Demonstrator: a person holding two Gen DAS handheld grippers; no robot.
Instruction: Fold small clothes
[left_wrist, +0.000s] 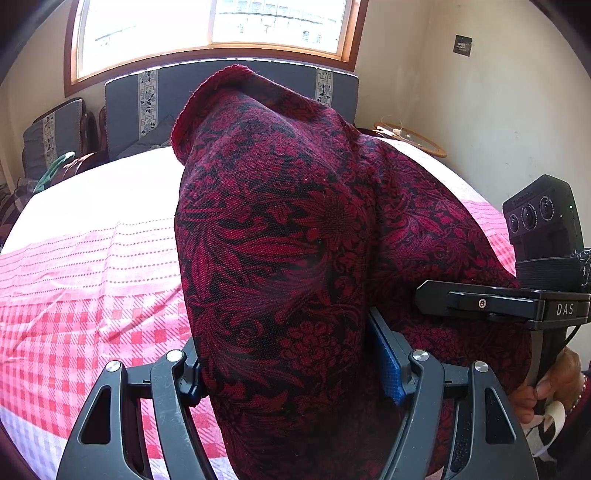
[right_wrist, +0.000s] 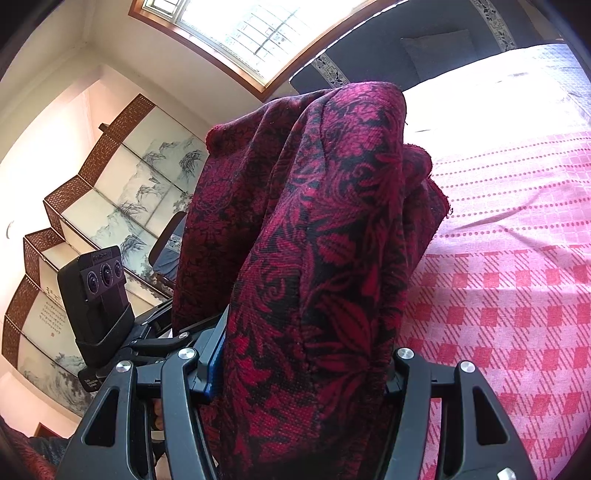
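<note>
The black two-finger left gripper (left_wrist: 291, 373) and right gripper (right_wrist: 295, 369) are each clamping a bunched fold of the dark red floral woven garment (left_wrist: 280, 236), lifting it above the pink checked bed (left_wrist: 74, 314). Thick bunching is risking slippage and an uneven fold.

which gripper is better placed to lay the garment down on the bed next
Neither clearly: the left gripper and right gripper both clamp the red floral garment above the pink checked bedsheet, so they should probably lower together.

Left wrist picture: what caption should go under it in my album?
The left claw holds up a red-and-black flowery cloth above a pink checked bed, beneath a sunny window.
</note>
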